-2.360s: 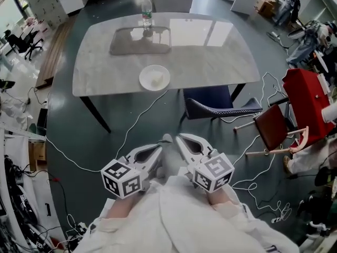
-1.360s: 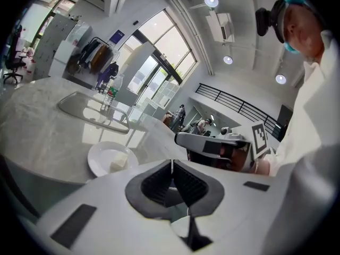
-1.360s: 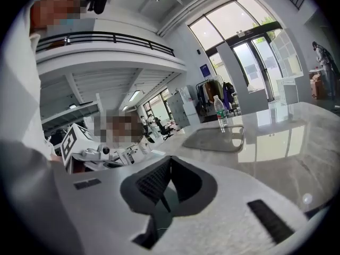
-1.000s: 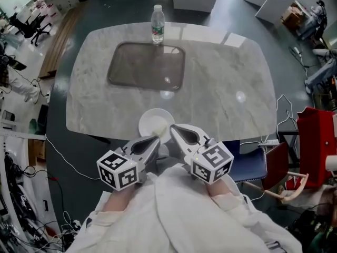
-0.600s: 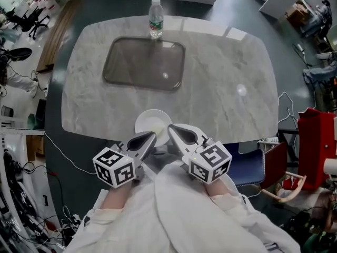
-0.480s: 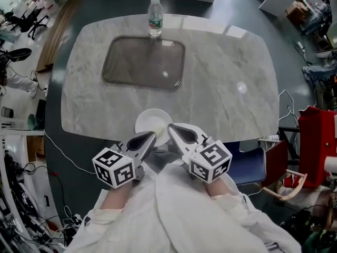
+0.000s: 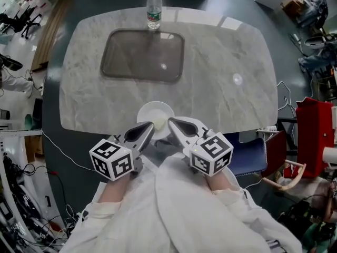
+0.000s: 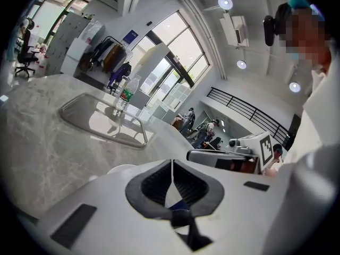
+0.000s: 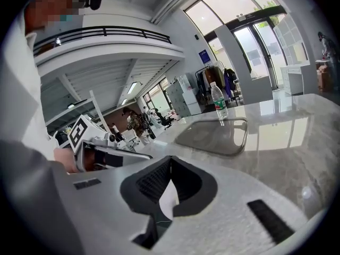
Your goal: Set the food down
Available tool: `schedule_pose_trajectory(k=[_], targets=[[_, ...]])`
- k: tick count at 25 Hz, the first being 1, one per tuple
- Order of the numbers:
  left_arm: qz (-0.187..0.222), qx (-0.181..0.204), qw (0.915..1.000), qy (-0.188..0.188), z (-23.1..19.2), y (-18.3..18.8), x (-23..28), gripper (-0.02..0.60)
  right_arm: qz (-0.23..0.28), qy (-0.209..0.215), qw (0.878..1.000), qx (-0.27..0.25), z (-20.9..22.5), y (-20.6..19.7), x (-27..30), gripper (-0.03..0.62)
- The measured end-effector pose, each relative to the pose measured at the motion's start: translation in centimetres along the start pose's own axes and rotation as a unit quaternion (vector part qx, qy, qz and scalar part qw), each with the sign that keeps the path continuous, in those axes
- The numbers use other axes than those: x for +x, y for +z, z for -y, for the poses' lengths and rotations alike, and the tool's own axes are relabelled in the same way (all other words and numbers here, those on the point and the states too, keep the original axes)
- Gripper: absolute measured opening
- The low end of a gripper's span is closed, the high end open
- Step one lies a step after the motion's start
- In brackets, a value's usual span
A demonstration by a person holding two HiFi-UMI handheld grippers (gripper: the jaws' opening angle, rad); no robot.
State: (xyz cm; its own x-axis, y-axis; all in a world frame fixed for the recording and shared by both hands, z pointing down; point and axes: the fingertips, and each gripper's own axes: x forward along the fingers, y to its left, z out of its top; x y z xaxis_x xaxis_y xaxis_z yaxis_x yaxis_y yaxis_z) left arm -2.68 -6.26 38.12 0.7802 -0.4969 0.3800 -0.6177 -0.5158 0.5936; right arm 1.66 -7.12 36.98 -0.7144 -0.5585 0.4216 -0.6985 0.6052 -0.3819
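A white plate [image 7: 154, 113] sits at the near edge of the marble table [image 7: 221, 88]. A pale bit of food [image 7: 159, 124] lies on it, mostly hidden by the jaw tips. My left gripper [image 7: 149, 126] is at the plate's near left rim, and its jaws meet with nothing between them [image 8: 171, 163]. My right gripper [image 7: 170, 121] is at the near right rim, also shut and empty [image 9: 170, 162]. The two grippers stand side by side, tips angled toward each other. A sliver of the plate [image 8: 119, 169] shows in the left gripper view.
A dark rectangular tray [image 7: 142, 55] lies on the far half of the table, with a water bottle [image 7: 153, 8] upright behind it. A blue chair [image 7: 248, 159] and a red chair [image 7: 314, 124] stand to the right. Cables trail on the floor at the left [image 7: 63, 151].
The person has come up to the table. Both grippers, once over the floor, now reach the plate at the table's near edge. Their jaws stayed shut throughout.
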Motion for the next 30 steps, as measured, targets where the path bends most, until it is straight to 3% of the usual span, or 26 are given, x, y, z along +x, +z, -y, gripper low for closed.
schedule_pose_trajectory(k=[10, 30], targets=[[-0.016, -0.002, 0.9998, 0.009, -1.4, 0.0, -1.0, 0.021, 0.021, -0.015, 1.0, 0.017, -0.2, 0.0, -0.5, 0.002], [-0.051, -0.084, 0.9919, 0.081, -7.1, -5.9, -1.8, 0.023, -0.059, -0.032, 0.996, 0.057, 1.3, -6.6, 1.3, 0.003]])
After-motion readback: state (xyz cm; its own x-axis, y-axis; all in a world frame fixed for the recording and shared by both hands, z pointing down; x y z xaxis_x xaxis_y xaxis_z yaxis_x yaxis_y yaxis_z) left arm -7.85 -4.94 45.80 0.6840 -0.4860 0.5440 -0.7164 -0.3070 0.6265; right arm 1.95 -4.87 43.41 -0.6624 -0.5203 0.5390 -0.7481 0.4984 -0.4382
